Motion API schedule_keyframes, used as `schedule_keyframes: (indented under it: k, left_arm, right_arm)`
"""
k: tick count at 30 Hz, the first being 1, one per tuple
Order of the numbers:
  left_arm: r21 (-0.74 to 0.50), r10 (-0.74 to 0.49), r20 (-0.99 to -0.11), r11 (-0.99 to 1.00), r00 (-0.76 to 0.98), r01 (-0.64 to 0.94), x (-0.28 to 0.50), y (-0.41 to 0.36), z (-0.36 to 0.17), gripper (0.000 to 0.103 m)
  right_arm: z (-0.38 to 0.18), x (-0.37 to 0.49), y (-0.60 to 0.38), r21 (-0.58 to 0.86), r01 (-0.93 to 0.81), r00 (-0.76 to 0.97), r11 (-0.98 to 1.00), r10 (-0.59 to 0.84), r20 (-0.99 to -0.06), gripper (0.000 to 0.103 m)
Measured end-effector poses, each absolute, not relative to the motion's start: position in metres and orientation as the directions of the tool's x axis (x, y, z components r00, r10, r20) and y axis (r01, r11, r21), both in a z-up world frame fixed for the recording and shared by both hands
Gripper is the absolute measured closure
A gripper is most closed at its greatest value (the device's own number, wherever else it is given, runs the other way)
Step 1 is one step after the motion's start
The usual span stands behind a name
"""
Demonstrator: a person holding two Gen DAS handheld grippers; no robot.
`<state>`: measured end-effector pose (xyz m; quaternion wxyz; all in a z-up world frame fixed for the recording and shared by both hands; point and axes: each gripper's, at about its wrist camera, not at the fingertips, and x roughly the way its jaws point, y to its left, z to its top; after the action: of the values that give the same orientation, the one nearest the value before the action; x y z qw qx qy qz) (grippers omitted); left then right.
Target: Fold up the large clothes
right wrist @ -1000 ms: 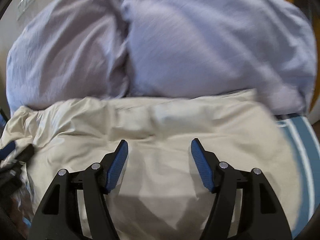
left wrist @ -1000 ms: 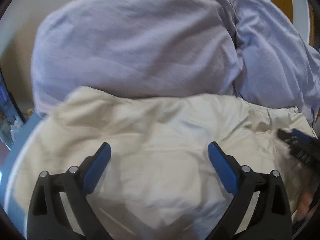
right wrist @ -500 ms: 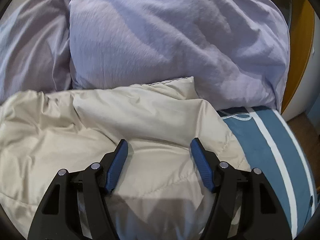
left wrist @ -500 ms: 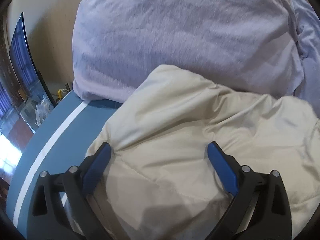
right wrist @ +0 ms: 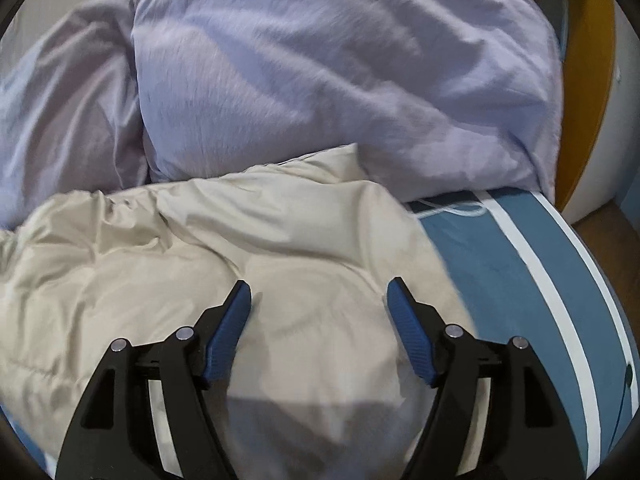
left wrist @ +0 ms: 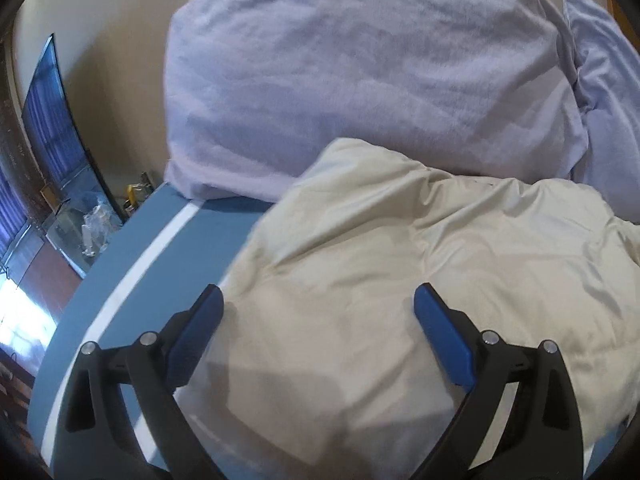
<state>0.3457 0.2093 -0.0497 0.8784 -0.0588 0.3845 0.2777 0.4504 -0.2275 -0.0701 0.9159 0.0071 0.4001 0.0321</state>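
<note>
A cream puffy quilted garment [left wrist: 420, 264] lies crumpled on a blue bed cover with white stripes [left wrist: 132, 256]. It also shows in the right wrist view [right wrist: 200, 256]. My left gripper [left wrist: 318, 312] is open and empty, hovering over the garment's left part near its left edge. My right gripper [right wrist: 318, 300] is open and empty, over the garment's right part near its right edge. The blue pads [right wrist: 230, 328] hold nothing.
Two large lavender pillows [left wrist: 360, 80] [right wrist: 340, 76] lean at the head of the bed, touching the garment's far edge. The bed's left edge drops to a floor with clutter [left wrist: 92, 224]. A wooden frame [right wrist: 584, 80] and a white cord [right wrist: 452, 208] are at right.
Both grippers have swung outward, the left to the garment's left side and the right to its right side. The blue bed cover has come into view. Both stay open.
</note>
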Motion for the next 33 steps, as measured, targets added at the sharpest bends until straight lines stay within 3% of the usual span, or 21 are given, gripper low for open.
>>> schedule_keyframes:
  k: [11,23,28,33]
  left_arm:
    - [-0.100,0.288,-0.811,0.790,0.510,-0.605,0.275,0.247,-0.061,0.007]
    - [-0.228,0.169,-0.835,0.758,0.523,-0.611,0.279,0.236,-0.082,0.008]
    - [-0.372,0.073,-0.812,0.699,0.579,-0.610,0.281,0.246,-0.091,0.027]
    - [-0.429,0.063,-0.779,0.671,0.623,-0.605,0.276,0.248,-0.088,0.050]
  right_arm:
    - [-0.069,0.408,-0.297,0.227,0.098,0.562,0.969,0.135,-0.816,0.025]
    - [-0.097,0.403,-0.316,0.404,0.143,0.499,0.903,0.287,-0.818,0.026]
    - [-0.104,0.405,-0.320,0.491,0.129,0.518,0.862,0.363,-0.774,0.039]
    - [-0.097,0.400,-0.312,0.474,0.082,0.565,0.876,0.351,-0.747,0.057]
